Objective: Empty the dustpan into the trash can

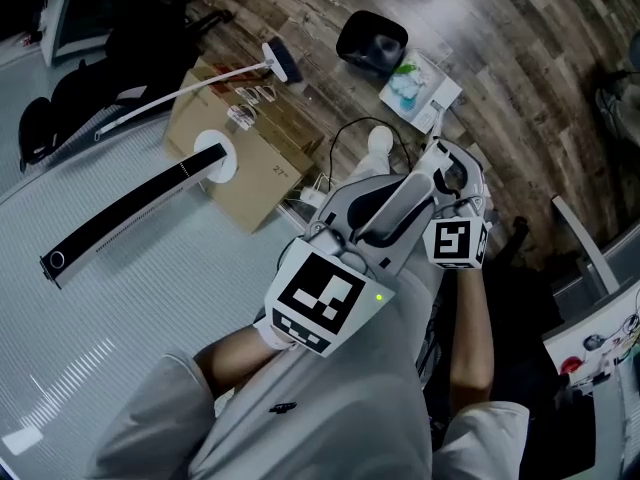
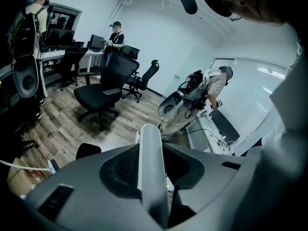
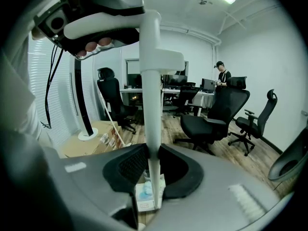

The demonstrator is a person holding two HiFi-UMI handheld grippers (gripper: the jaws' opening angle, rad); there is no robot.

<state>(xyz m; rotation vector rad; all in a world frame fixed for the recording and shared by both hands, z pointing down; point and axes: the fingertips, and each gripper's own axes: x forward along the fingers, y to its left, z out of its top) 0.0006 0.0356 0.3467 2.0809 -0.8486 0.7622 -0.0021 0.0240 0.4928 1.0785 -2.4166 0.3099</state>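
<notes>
Both grippers are close to your chest. The left gripper has its jaws pressed onto the white dustpan handle, which fills the gap between them. The right gripper pinches the same handle, with no gap showing on either side of it. The right gripper view looks up the pole to the other gripper, so the right grip likely sits lower. Expect light, stiff plastic. The pole looks smooth and round, so it may twist in the jaws. Two grips spaced apart, as you have now, should stop that, with the low one steering. Below you, the dustpan hangs at the handle's foot, low over the wooden floor; I can't tell if it touches. It holds pale blue-green litter, loose and probably very light, so a fast tilt could scatter it. The black trash can stands just beside the pan, on its far side, with its mouth open upward. Further left, a broom leans at a cardboard box.
</notes>
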